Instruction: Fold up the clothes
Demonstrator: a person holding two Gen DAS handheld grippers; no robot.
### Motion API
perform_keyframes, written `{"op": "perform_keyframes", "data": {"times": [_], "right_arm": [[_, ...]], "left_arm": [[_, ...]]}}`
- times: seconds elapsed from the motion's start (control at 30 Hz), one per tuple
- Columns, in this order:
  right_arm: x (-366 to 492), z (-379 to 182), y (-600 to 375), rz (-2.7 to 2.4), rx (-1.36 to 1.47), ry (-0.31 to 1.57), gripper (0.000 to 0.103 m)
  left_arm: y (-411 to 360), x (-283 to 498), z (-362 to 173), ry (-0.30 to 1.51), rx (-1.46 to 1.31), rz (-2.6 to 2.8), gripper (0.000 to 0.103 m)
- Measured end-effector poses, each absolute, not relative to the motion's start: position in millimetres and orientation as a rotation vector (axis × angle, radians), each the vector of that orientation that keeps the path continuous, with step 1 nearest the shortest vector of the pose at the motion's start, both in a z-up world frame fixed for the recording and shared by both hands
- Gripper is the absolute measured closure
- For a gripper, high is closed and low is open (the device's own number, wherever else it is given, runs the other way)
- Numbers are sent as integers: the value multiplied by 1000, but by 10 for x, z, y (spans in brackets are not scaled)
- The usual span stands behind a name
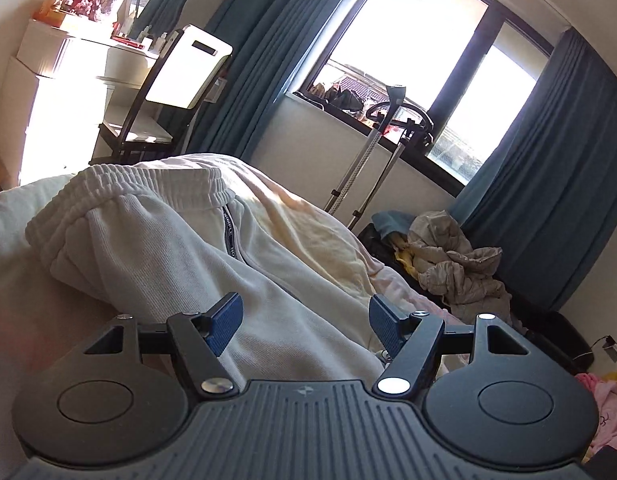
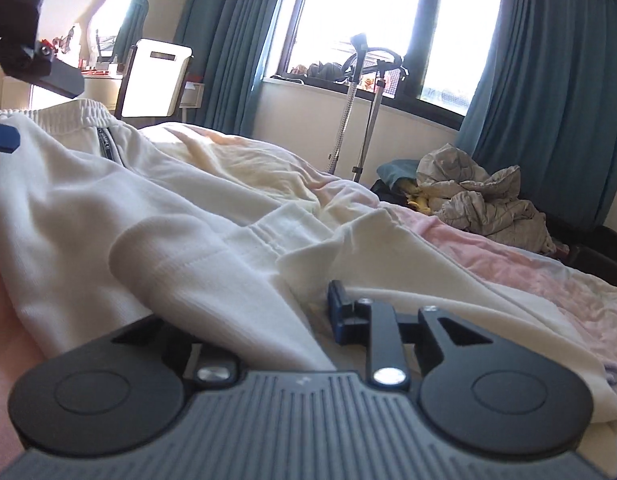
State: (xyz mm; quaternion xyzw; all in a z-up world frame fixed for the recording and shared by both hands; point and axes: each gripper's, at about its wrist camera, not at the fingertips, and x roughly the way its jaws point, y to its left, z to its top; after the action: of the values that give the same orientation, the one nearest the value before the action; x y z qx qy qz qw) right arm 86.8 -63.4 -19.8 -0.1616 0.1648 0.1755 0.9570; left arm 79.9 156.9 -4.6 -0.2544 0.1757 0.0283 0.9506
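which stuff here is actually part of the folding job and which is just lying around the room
Part of the job:
- white sweatpants
- left gripper, open over them
- right gripper, fabric draped across it

Just lying about:
- crumpled grey bedding by the curtains
- white chair
- metal stand under the window
- cluttered dresser

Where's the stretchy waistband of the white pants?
In the left wrist view, the waistband is upper left on the bed, past the open left gripper.

Blown-out window (image 1: pixel 408 36) backlight; seemingly soft edges
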Motion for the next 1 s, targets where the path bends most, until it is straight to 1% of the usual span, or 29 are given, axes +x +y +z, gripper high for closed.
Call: {"op": "perform_keyframes", "data": {"times": [0.03, 0.07, 0.13, 0.23, 0.3, 0.33, 0.43, 0.53, 0.7, 0.8, 0.9, 1.0], "right_arm": [[825, -237, -611, 385, -338, 352, 58], [781, -276, -588, 415, -347, 369, 53], [721, -344, -608, 448, -346, 407, 51], [732, -408, -900, 395, -257, 477, 51], [739, -451, -1095, 359, -198, 522, 48], [743, -472, -1192, 341, -168, 545, 44], [754, -537, -1484, 286, -78, 613, 44], [766, -601, -1776, 230, 12, 679, 44], [776, -721, -2209, 146, 148, 774, 45], [731, -746, -2140, 144, 123, 751, 44], [710, -703, -2172, 154, 188, 747, 44], [698, -685, -2243, 158, 255, 746, 44]], "left_arm": [[1520, 821, -63, 372, -512, 23, 29], [1455, 843, -83, 388, -503, -13, 29], [1284, 873, -123, 413, -458, -76, 29], [987, 919, -205, 449, -337, -124, 29], [801, 973, -291, 489, -244, -131, 29], [733, 1009, -347, 519, -206, -122, 29], [597, 1087, -570, 608, -100, -78, 29], [569, 1046, -616, 609, -64, -66, 29], [610, 894, -530, 616, -90, -52, 29], [655, 816, -471, 629, -150, -67, 29], [659, 744, -376, 588, -192, -100, 29], [534, 740, -241, 525, -146, -128, 29]]}}
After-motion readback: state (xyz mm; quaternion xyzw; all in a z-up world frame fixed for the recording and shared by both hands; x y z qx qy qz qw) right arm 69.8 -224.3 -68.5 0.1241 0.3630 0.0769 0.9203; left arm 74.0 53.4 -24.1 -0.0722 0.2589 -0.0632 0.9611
